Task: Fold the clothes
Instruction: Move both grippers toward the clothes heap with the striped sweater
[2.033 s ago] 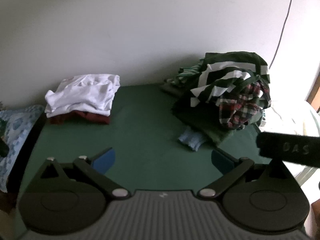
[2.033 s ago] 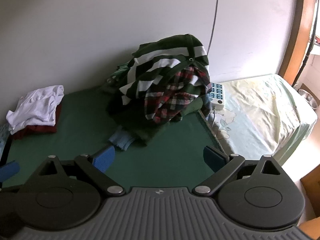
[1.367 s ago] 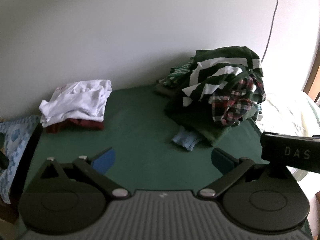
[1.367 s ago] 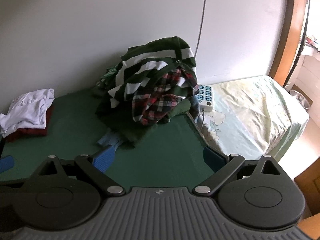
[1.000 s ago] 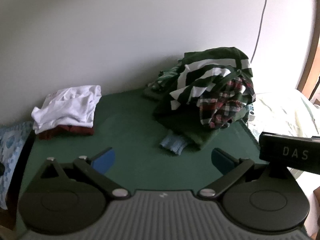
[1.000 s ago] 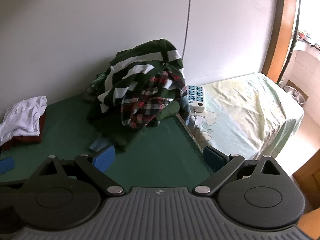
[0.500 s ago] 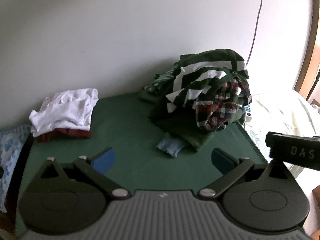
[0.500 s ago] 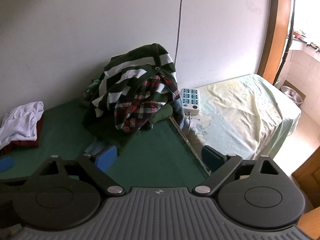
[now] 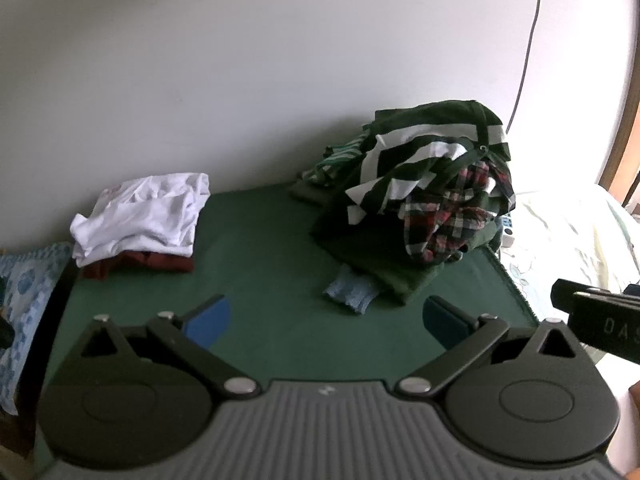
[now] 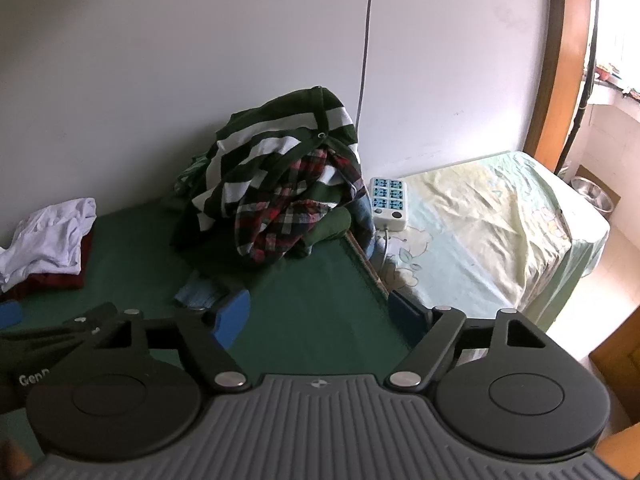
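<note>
A heap of unfolded clothes (image 9: 432, 196) (image 10: 280, 180) lies against the wall on the green table cover (image 9: 260, 264) (image 10: 320, 300); a green-and-white striped top and a red plaid shirt lie uppermost, and a pale blue piece (image 9: 352, 290) (image 10: 198, 290) sticks out at the front. At the back left sits a folded stack, white cloth over dark red (image 9: 140, 220) (image 10: 44, 248). My left gripper (image 9: 326, 318) hangs open over bare cover, well short of the heap. My right gripper (image 10: 316, 312) has its jaws closing, still wide, with nothing between them.
A white power strip (image 10: 388, 202) with a cable up the wall lies beside the heap on a pale green bed sheet (image 10: 500, 220) to the right. A wooden door frame (image 10: 552, 60) stands far right. A blue patterned pillow (image 9: 24, 288) lies left of the table.
Both views have swung slightly, so the heap now sits a little farther left in the right wrist view. The right gripper's blue pads have come closer together. The left gripper is unchanged.
</note>
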`<state>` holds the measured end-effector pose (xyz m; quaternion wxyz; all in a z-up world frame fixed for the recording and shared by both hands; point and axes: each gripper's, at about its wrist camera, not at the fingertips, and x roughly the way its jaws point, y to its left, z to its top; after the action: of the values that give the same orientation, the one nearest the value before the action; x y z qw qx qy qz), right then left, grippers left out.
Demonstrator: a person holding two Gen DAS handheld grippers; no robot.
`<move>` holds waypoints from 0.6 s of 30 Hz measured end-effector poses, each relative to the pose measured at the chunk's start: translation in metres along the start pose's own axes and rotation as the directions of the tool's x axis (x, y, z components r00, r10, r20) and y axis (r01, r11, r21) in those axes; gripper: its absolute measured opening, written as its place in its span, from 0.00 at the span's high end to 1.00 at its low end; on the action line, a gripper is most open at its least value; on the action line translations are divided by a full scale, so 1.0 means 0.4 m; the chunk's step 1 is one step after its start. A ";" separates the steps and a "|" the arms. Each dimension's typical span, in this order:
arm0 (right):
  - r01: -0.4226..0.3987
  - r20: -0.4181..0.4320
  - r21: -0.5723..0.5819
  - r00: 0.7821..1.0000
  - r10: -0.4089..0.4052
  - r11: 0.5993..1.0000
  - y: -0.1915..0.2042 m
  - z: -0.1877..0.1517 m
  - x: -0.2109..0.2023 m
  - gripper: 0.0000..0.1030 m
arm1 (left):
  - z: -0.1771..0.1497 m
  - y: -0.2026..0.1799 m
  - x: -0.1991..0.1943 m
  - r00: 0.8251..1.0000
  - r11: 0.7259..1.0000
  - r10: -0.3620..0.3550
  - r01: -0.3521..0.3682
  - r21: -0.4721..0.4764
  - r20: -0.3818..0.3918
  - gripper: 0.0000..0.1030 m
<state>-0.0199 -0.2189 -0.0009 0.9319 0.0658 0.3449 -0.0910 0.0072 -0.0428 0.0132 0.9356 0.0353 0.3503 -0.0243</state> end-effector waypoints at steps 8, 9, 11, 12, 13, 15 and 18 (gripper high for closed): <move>-0.028 -0.002 0.008 1.000 0.028 1.000 0.001 -0.004 -0.007 0.27 | 0.001 0.000 -0.002 1.000 1.000 -0.001 0.001 0.004 0.002 0.00; -0.030 -0.003 0.008 1.000 0.030 1.000 0.001 -0.005 -0.008 0.27 | 0.001 0.001 -0.002 1.000 1.000 -0.003 0.003 0.003 0.002 0.00; -0.037 -0.005 0.011 0.999 0.037 0.999 0.000 -0.005 -0.008 0.27 | 0.002 0.001 -0.003 1.000 1.000 -0.002 0.002 0.003 0.005 0.00; -0.038 -0.006 0.013 0.999 0.038 0.999 0.001 -0.006 -0.007 0.27 | 0.002 0.001 -0.004 1.000 1.000 -0.001 0.001 0.004 0.006 0.00; -0.040 -0.008 0.016 0.999 0.040 0.999 0.001 -0.006 -0.006 0.27 | 0.001 0.001 -0.003 1.000 1.000 -0.001 0.001 0.005 0.007 0.00; -0.038 -0.009 0.018 0.999 0.039 0.999 0.003 -0.007 -0.004 0.27 | 0.000 0.001 -0.001 1.000 1.000 -0.001 0.001 0.002 0.003 0.00; -0.037 -0.011 0.017 0.999 0.038 0.999 0.007 -0.008 -0.003 0.27 | -0.001 0.005 0.004 1.000 1.000 -0.006 0.006 -0.006 -0.008 0.00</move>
<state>-0.0223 -0.2155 -0.0024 0.9309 0.0805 0.3481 -0.0760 0.0084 -0.0407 0.0119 0.9343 0.0316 0.3542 -0.0262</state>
